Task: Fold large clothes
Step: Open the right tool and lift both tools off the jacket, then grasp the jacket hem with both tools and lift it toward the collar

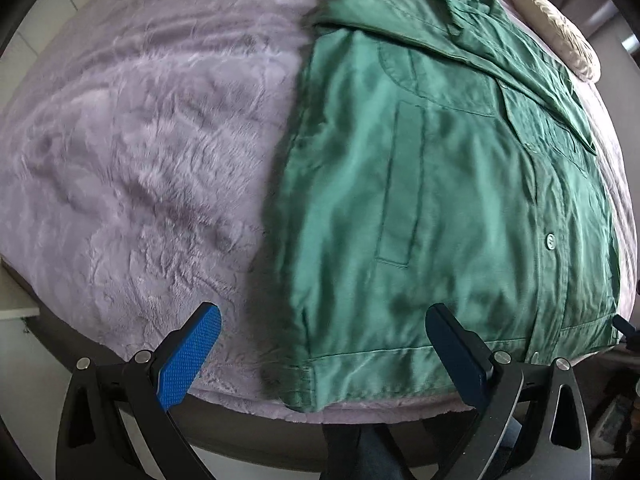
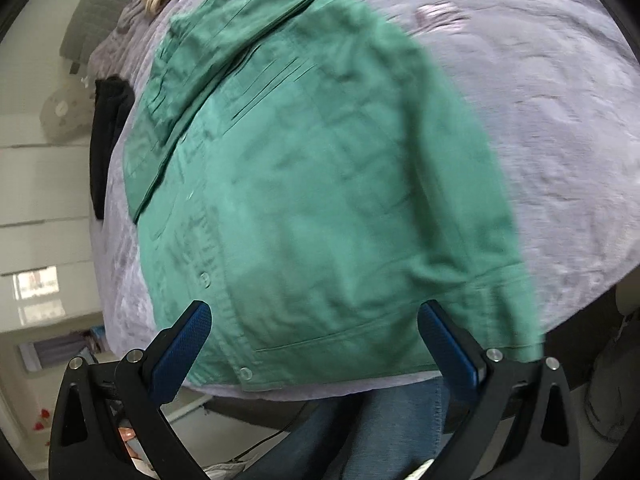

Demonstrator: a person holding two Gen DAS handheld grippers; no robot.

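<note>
Green jacket (image 1: 432,184) flat on lilac plush blanket (image 1: 140,140), sides folded inward, hem at near bed edge. Left gripper (image 1: 320,344) and right gripper (image 2: 314,344) above hem, fingers wide, empty. Likely risks: single-layer pinch opening the fold; smooth cloth sliding off edge

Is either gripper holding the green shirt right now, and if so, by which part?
Nothing is held. The left gripper and right gripper both stand open above the near hem of the green shirt, which lies on the purple blanket.
</note>
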